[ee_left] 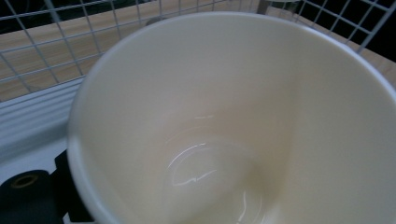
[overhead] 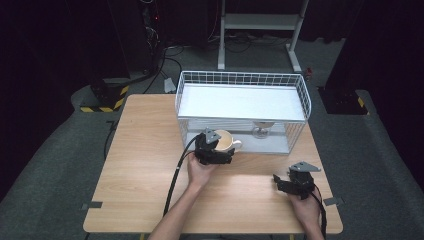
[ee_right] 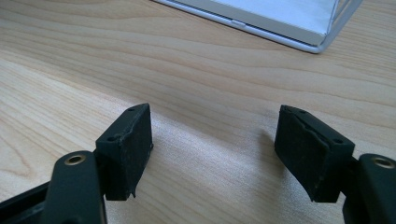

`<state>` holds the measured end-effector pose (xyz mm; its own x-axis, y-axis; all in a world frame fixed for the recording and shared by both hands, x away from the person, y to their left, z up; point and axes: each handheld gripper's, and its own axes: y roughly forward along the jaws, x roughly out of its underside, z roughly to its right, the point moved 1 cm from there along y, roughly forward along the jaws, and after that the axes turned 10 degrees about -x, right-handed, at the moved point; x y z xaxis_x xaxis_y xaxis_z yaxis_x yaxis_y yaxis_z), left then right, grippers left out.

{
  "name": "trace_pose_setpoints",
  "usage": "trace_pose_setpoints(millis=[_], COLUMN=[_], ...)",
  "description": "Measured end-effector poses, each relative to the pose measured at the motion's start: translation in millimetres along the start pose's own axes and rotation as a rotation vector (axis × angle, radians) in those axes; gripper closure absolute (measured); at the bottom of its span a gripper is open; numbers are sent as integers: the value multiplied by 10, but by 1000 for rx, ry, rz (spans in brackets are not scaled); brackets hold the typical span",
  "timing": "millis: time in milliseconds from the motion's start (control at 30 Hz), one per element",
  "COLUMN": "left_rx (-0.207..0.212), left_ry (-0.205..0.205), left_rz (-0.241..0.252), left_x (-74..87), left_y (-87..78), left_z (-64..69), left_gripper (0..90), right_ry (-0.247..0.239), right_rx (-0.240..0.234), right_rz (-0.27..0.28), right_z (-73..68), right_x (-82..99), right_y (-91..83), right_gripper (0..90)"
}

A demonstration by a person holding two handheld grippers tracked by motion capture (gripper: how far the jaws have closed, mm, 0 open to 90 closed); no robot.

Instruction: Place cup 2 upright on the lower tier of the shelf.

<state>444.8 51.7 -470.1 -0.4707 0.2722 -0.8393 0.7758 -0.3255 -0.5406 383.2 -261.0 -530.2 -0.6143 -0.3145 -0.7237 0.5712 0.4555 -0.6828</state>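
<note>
Nearest the person, by the near right corner of the table (overhead: 150,200), the right gripper (overhead: 286,181) rests in the right hand with its jaws standing apart and nothing between them; in the right gripper view the two black pads (ee_right: 130,149) frame bare wood, with the corner of the rack's tray beyond.

Farther in, toward the middle of the table, the left gripper (overhead: 218,151) holds a cream cup (overhead: 226,141) at the open front of the white wire rack (overhead: 305,100). From above, the jaws appear to be clamped on the cup's near wall, the handle pointing right toward the rack's interior. In the left gripper view the cup (ee_left: 243,121) sits right at the camera, its empty, glossy inside looking up, and one black jaw shows at the lower left against its outer wall; the other jaw is hidden, so the grip is judged from the way the cup hangs on the gripper.

The step in hand looks like carrying the cup into the rack's lower level. The next move calls for easing it forward under the upper shelf, low enough to clear the shelf edge, and setting it down on the tray left of the wine glass (overhead: 262,129) that stands deeper inside, without knocking it.
</note>
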Motion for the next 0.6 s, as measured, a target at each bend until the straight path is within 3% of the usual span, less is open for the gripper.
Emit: trace_pose_setpoints(millis=[133, 267, 367, 433, 600], left_rx=[7, -3, 10, -4, -11], left_ry=[-26, -11, -33, -18, -46], left_rz=[7, -2, 4, -1, 4], left_x=[-14, -47, -51, -41, -21], left_y=[72, 132, 164, 188, 250], left_z=[-47, -100, -135, -154, -176], left_gripper=[89, 89, 89, 89, 89], right_ry=[4, -2, -4, -4, -11], right_rx=[2, -2, -2, -1, -7], right_rz=[1, -2, -1, -1, -1], right_z=[0, -5, -1, -2, -5], right_x=[-1, 1, 2, 2, 2], right_y=[2, -1, 0, 0, 0], right_gripper=[280, 280, 279, 279, 284])
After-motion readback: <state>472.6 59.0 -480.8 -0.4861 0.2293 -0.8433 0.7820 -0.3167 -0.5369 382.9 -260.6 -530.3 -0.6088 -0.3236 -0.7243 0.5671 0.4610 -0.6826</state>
